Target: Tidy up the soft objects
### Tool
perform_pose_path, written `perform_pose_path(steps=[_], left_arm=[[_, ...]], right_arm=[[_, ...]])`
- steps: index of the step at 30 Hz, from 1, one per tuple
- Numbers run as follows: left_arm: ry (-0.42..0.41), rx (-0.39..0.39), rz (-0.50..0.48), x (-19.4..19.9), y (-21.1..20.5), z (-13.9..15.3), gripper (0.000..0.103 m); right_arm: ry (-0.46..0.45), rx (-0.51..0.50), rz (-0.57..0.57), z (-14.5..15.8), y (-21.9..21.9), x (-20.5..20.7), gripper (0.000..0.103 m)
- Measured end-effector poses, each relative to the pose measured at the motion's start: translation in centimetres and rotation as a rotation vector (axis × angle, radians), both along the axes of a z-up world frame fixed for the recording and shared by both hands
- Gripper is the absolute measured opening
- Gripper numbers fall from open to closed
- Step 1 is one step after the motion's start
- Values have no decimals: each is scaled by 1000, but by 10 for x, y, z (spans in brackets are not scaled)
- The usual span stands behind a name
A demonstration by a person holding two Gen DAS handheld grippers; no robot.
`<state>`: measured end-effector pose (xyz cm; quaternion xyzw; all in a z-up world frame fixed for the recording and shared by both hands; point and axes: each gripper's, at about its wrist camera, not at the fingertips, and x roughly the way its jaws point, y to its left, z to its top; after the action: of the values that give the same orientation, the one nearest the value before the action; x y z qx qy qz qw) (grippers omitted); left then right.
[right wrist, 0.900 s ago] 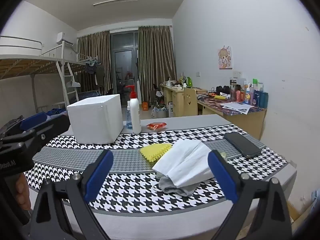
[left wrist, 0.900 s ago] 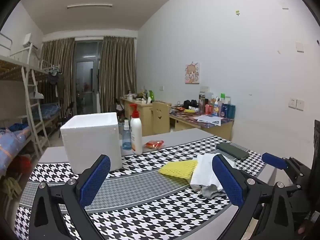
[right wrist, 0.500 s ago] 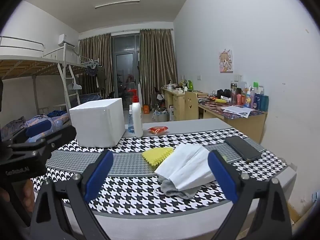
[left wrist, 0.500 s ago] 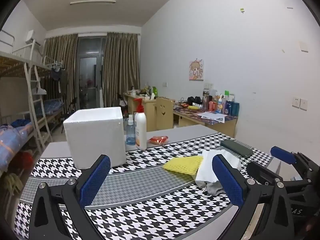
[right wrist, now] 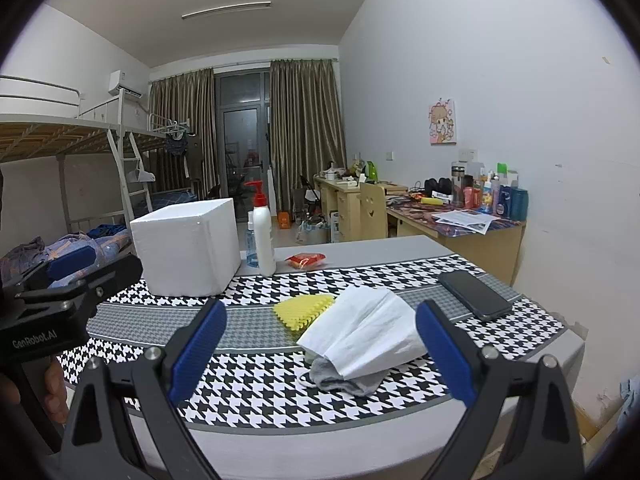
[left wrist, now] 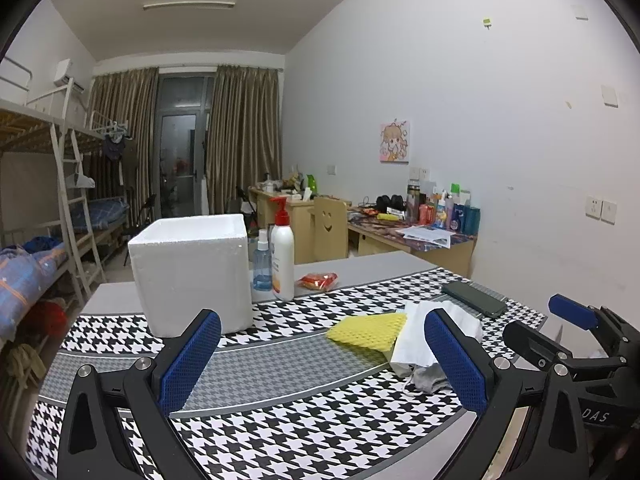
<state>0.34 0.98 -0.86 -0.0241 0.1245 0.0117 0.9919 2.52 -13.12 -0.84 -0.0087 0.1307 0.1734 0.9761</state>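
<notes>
The soft pile, white cloth (right wrist: 362, 334) over grey sock (right wrist: 344, 376), is lying straight ahead of the right gripper (right wrist: 320, 354), nearer than the left gripper (left wrist: 324, 364), both with fingers spread wide and holding nothing.

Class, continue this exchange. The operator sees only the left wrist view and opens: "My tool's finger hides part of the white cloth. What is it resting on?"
Observer: The white cloth lies across a grey sock, which sticks out at its near edge.
Operator: Does the phone touch it?
Observer: No. The phone lies apart, with patterned mat showing between them.
Operator: Is the right tool open?
Observer: Yes. The right tool is open and empty.
</notes>
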Motion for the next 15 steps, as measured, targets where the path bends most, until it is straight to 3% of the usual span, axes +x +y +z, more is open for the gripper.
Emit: perform_pose_path(steps=[15], left_arm=[[20,-7,9,3,2,1,102]], right_arm=[[2,5,-3,-1,1,1,98]])
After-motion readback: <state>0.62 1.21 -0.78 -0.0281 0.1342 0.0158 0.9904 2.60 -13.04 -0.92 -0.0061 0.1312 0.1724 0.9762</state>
